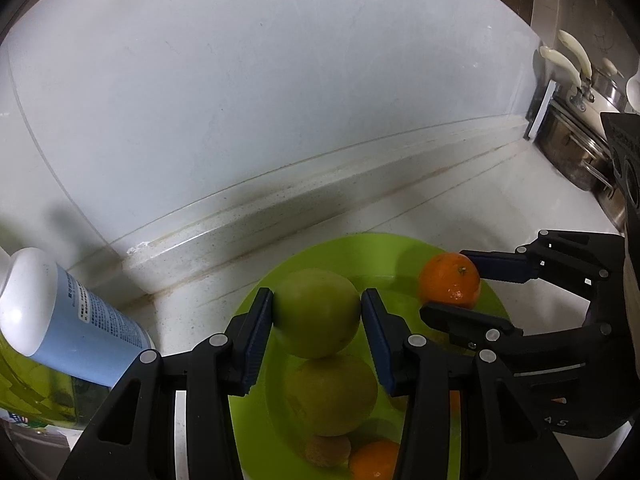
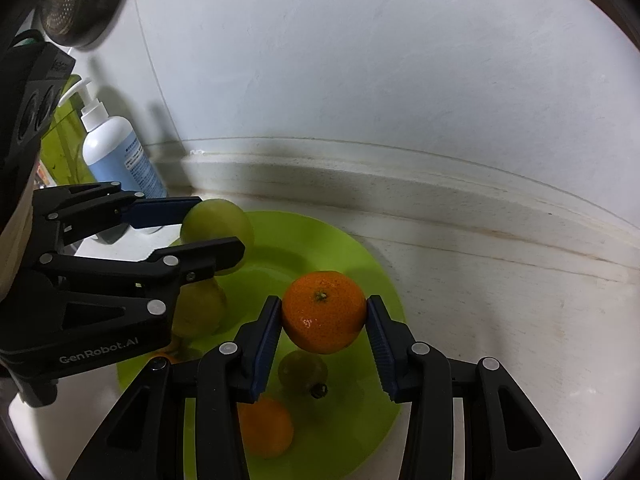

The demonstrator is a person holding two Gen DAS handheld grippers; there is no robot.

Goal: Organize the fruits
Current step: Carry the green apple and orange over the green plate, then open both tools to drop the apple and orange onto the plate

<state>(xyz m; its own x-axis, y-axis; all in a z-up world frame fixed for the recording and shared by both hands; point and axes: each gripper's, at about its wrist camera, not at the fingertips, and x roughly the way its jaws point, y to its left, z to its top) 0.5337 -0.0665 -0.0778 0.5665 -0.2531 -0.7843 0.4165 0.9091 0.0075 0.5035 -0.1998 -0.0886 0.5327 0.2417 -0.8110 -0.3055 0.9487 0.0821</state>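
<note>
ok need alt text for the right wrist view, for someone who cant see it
The right hand-held gripper holds an orange mandarin between its blue pads above a lime green plate on a white counter. At left, the left hand-held gripper holds a green fruit over the same plate, which already carries more fruit; a pump bottle stands behind.

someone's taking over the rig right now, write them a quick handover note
Left tool: shut on a round green fruit, held above the lime-green plastic plate.
Right tool: shut on a round orange mandarin, also over the plate.
Already on the plate: another green fruit, another mandarin, plus some smaller pieces.
Left: set both held fruits down.
</note>
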